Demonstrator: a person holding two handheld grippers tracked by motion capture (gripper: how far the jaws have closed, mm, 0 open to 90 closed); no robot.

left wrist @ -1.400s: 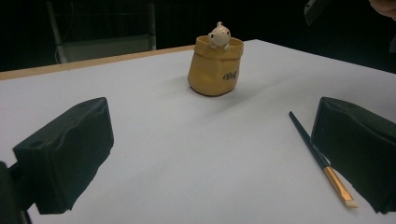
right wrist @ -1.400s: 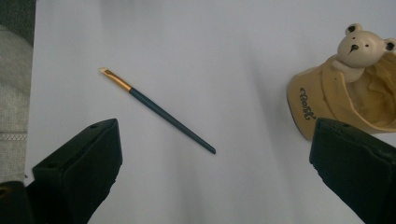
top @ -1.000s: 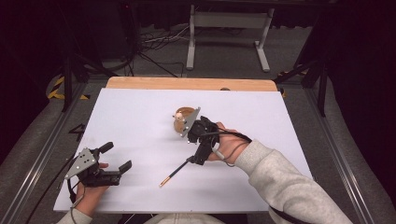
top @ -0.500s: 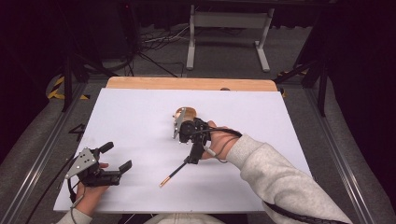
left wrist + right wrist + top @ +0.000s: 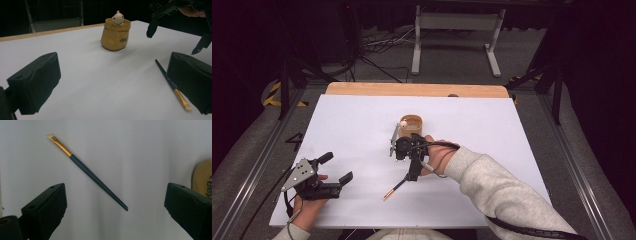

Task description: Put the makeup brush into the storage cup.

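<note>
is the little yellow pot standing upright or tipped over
Upright. The yellow pot sits on its base on the white table, mouth facing up, with a small cream figure peeking over its rim.

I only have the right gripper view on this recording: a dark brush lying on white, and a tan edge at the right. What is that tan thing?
Observer: A small tan pot standing upright on the table, with a little pale figure peeking over its rim.
Operator: Where is the right gripper relative to it?
Observer: In the high view the right gripper sits just on the person's side of the pot, jaws open, above the brush's handle end.
Operator: And the left gripper?
Observer: The left gripper is near the table's left front corner, open and holding nothing, well away from the brush.
</note>
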